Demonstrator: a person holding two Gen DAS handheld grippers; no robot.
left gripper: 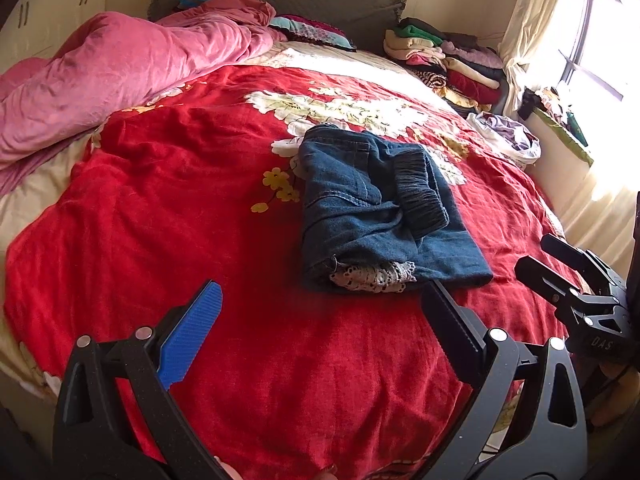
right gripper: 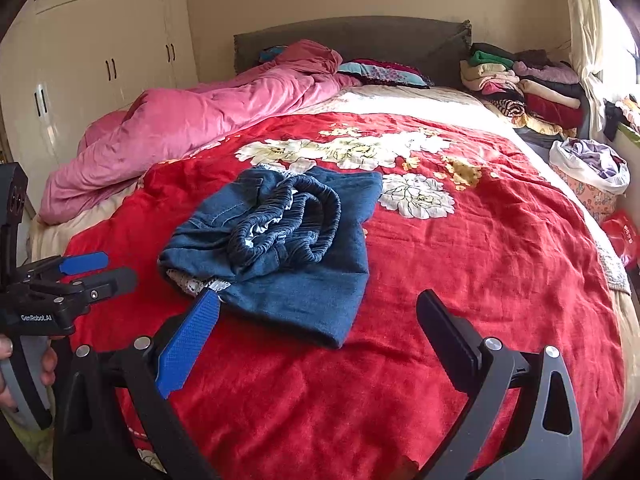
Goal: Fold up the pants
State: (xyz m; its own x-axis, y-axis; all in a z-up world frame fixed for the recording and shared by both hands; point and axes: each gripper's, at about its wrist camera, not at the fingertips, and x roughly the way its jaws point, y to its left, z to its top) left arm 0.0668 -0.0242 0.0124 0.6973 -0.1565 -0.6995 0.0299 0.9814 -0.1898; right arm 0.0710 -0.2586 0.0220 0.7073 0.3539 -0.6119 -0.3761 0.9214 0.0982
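The blue denim pants (left gripper: 372, 208) lie folded in a compact bundle on the red floral blanket (left gripper: 180, 200), with the elastic waistband on top and a bit of white lace at the near edge. They also show in the right wrist view (right gripper: 288, 248). My left gripper (left gripper: 320, 292) is open and empty, just short of the bundle's near edge. My right gripper (right gripper: 316, 300) is open and empty, its blue finger next to the bundle's near left corner. The right gripper also shows at the right of the left wrist view (left gripper: 540, 254), and the left gripper at the left of the right wrist view (right gripper: 120, 266).
A pink duvet (left gripper: 120, 76) is heaped along the bed's left side. Stacks of folded clothes (left gripper: 448, 56) sit at the far right by the headboard. A bag of laundry (right gripper: 592, 168) stands beside the bed on the right. Wardrobes (right gripper: 100, 60) line the left wall.
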